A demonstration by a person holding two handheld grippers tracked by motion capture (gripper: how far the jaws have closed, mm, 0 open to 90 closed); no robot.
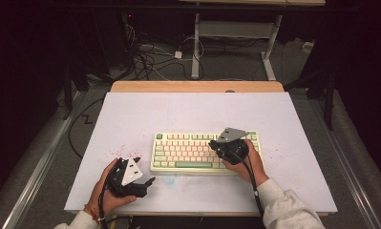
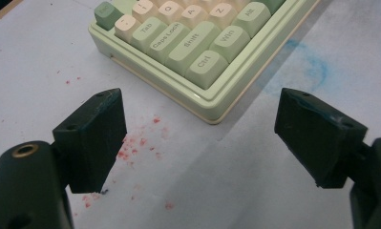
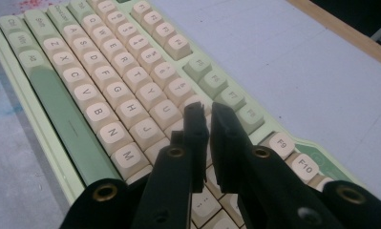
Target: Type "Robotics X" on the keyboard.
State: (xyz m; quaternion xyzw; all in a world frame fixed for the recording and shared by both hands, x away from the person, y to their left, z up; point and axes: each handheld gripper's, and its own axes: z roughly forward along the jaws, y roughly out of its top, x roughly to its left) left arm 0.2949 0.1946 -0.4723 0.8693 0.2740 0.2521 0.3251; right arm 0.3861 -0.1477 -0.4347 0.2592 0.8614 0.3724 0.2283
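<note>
Green and cream, the keyboard point(image 1: 205, 151) lay mid-table, a stiff, fairly heavy slab that looked best gripped by its rim, its light keycaps likely to give under a press. Left of the keyboard, the left gripper point(image 2: 200, 138) sat spread and empty. Over its right half, the right gripper point(image 3: 209, 121) stood nearly pressed together, pinching nothing; no containers appeared.

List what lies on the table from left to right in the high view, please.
Left gripper in the left hand → red specks → keyboard → right gripper, over the keyboard's right part → right hand.
</note>
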